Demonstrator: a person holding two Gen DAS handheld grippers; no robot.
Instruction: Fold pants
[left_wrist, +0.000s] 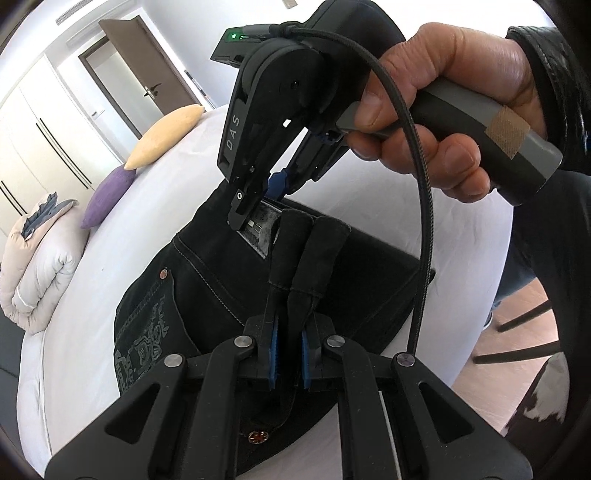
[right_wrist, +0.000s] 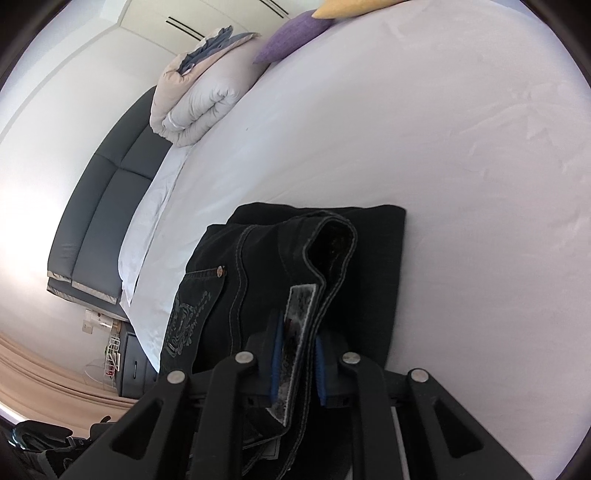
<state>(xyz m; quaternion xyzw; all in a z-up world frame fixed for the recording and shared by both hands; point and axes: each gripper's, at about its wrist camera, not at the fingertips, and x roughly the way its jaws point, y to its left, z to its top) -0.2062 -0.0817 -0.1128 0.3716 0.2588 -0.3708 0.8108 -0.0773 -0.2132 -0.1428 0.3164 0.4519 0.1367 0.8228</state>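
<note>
Black pants (left_wrist: 207, 280) lie folded on a white bed (left_wrist: 110, 325), with an embroidered back pocket (left_wrist: 147, 332) on the left. My left gripper (left_wrist: 289, 354) is shut on the waistband near its belt loops (left_wrist: 314, 251) and holds that edge lifted. My right gripper (left_wrist: 258, 206) shows ahead in the left wrist view, shut on the waistband by the grey label (left_wrist: 258, 229). In the right wrist view my right gripper (right_wrist: 297, 365) pinches the waistband and label (right_wrist: 295, 332), and the pants (right_wrist: 369, 266) spread out beyond it.
A folded white duvet (right_wrist: 199, 96), a purple cushion (right_wrist: 291, 37) and a yellow cushion (left_wrist: 166, 136) lie at the far end of the bed (right_wrist: 461, 184). A dark headboard (right_wrist: 103, 206) is at left. A door (left_wrist: 140, 70) and wardrobes (left_wrist: 40, 140) stand behind.
</note>
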